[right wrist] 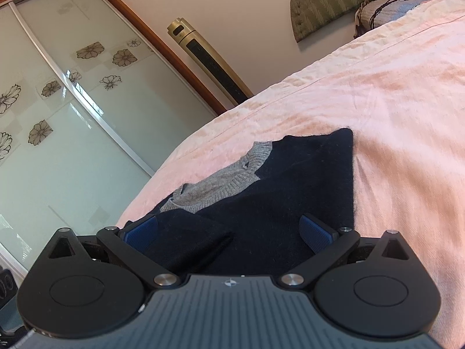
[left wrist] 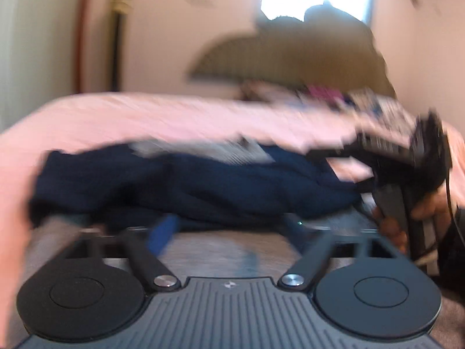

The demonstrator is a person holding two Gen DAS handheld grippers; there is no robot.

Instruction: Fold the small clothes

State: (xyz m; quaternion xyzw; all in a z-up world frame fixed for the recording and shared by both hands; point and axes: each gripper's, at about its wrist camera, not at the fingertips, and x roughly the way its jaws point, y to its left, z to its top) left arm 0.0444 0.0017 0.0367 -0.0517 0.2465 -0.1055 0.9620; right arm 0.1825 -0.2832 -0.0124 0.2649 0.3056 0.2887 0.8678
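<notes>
A small navy sweater (right wrist: 290, 186) with a grey knit collar (right wrist: 226, 180) lies on the pink bedspread (right wrist: 392, 101). My right gripper (right wrist: 229, 232) is open right over its near edge, blue pads (right wrist: 316, 232) spread wide, a folded navy flap between them. In the blurred left wrist view the sweater (left wrist: 189, 186) lies in a low heap just ahead of my left gripper (left wrist: 229, 226), whose jaws stand apart with one blue pad (left wrist: 162, 232) showing. The right gripper (left wrist: 418, 157) and the hand holding it show at the right.
Sliding wardrobe doors with flower prints (right wrist: 72, 87) and a gold tower fan (right wrist: 209, 64) stand left of the bed. A green headboard (right wrist: 334, 0), a pillow and cables (right wrist: 392, 5) are at the far end. The pink bedspread (left wrist: 174, 116) stretches beyond the sweater.
</notes>
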